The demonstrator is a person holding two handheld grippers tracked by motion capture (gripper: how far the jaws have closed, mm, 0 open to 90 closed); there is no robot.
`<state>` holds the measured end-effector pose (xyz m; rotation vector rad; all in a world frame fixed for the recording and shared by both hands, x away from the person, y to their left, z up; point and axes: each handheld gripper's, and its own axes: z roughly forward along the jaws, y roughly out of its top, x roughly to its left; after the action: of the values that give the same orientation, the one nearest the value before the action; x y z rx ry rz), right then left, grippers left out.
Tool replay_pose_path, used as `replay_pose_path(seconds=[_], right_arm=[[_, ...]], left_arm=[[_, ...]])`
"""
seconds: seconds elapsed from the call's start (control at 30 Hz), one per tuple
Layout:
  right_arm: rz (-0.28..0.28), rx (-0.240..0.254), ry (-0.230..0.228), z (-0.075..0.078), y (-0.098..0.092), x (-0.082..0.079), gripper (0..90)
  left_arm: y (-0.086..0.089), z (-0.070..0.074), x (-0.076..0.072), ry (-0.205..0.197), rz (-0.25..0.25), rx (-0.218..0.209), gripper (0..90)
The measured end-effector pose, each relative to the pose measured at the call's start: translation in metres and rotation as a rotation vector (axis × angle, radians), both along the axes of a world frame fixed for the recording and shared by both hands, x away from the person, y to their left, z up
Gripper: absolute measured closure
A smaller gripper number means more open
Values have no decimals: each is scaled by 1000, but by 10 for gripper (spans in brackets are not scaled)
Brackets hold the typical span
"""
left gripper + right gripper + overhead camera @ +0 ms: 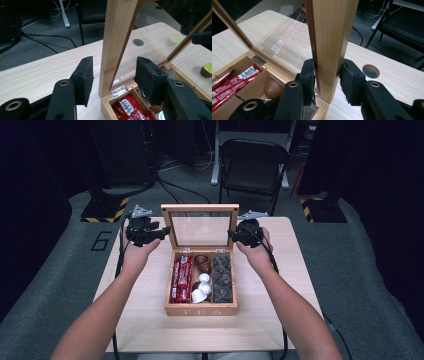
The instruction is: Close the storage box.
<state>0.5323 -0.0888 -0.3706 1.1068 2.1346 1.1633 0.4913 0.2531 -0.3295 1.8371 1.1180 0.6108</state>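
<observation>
The fingers point(83, 80) of the left gripper point(113, 78) stand wide, one on each side of the lid's point(200, 209) left rail without touching it. The right gripper point(327, 82) is closed narrow on the lid's right rail, pads pressed against the wood on both faces.

The lid stands upright at the back of the tea box point(201, 309), which sits mid-table with its three compartments showing: red packets point(181, 280), capsules point(201, 287) and dark sachets point(222, 279).

To do this step well, the left gripper should probably close squarely on its rail before anything swings, so both sides turn together about the hinge point(119, 91) and the frame does not twist. Low grips near the hinge give little leverage, so a slow, even arc seems wise.

The table point(280, 320) is bare to either side and in front. Behind the lid the table edge is close, with a chair point(252, 167) beyond.
</observation>
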Motion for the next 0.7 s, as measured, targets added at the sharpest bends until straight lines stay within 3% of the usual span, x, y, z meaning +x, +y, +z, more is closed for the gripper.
replay_pose_path(seconds=[0.3, 0.6, 0.7], right_arm=[[3, 13, -4, -2, -1, -5, 643], [10, 16, -10, -3, -2, -10, 638], [12, 20, -10, -4, -3, -12, 634]], left_arm=[[-3, -1, 0, 4, -13, 7, 529], [-6, 7, -2, -21, -24, 3, 559], [-6, 9, -3, -27, -37, 5, 610]])
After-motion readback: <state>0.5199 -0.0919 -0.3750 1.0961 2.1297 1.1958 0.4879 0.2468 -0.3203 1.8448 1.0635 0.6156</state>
